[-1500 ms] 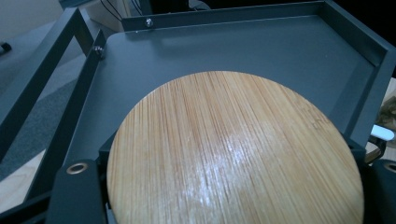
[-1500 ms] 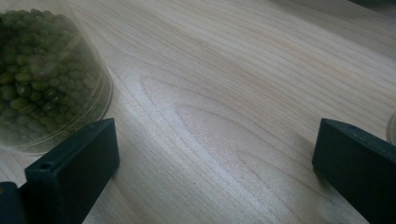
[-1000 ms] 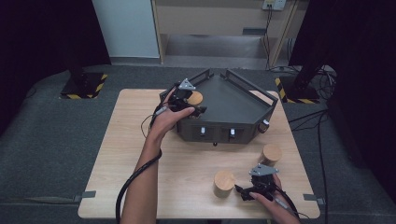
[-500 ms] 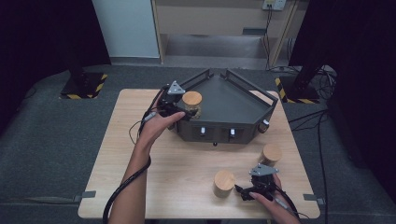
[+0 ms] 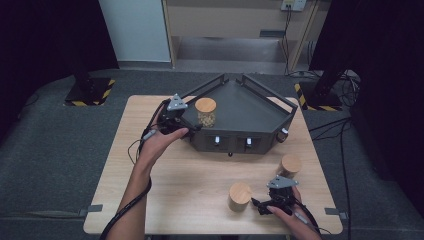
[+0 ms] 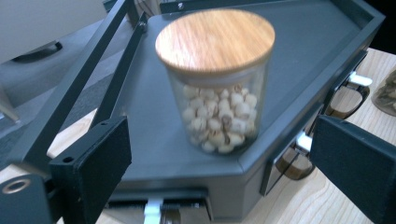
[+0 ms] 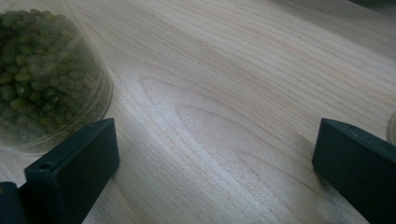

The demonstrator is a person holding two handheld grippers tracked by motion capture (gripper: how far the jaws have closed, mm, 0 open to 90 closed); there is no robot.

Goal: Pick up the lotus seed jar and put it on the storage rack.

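A glass jar of pale beans with a wooden lid (image 5: 205,111) (image 6: 215,84) stands upright on the dark tray-topped box (image 5: 250,107) (image 6: 308,51), near its left front corner. My left gripper (image 5: 189,128) (image 6: 224,186) is just left of the jar and a little back from it. Its jaws have just been opening; they stand open, with nothing between them. My right gripper (image 5: 261,205) (image 7: 215,172) rests low at the table's front right, open over bare wood. A jar of green beans (image 5: 240,196) (image 7: 42,74) stands beside its left jaw.
A third wooden-lidded jar (image 5: 290,165) stands on the wooden table (image 5: 190,190) to the right, behind my right hand. The box has raised rails along its back edges and two small handles (image 5: 217,141) on its front face. Dark floor surrounds the table.
My left gripper has let go of the pale-bean jar on the tray and drawn back to the left and toward the table's front. The right gripper has stayed put.
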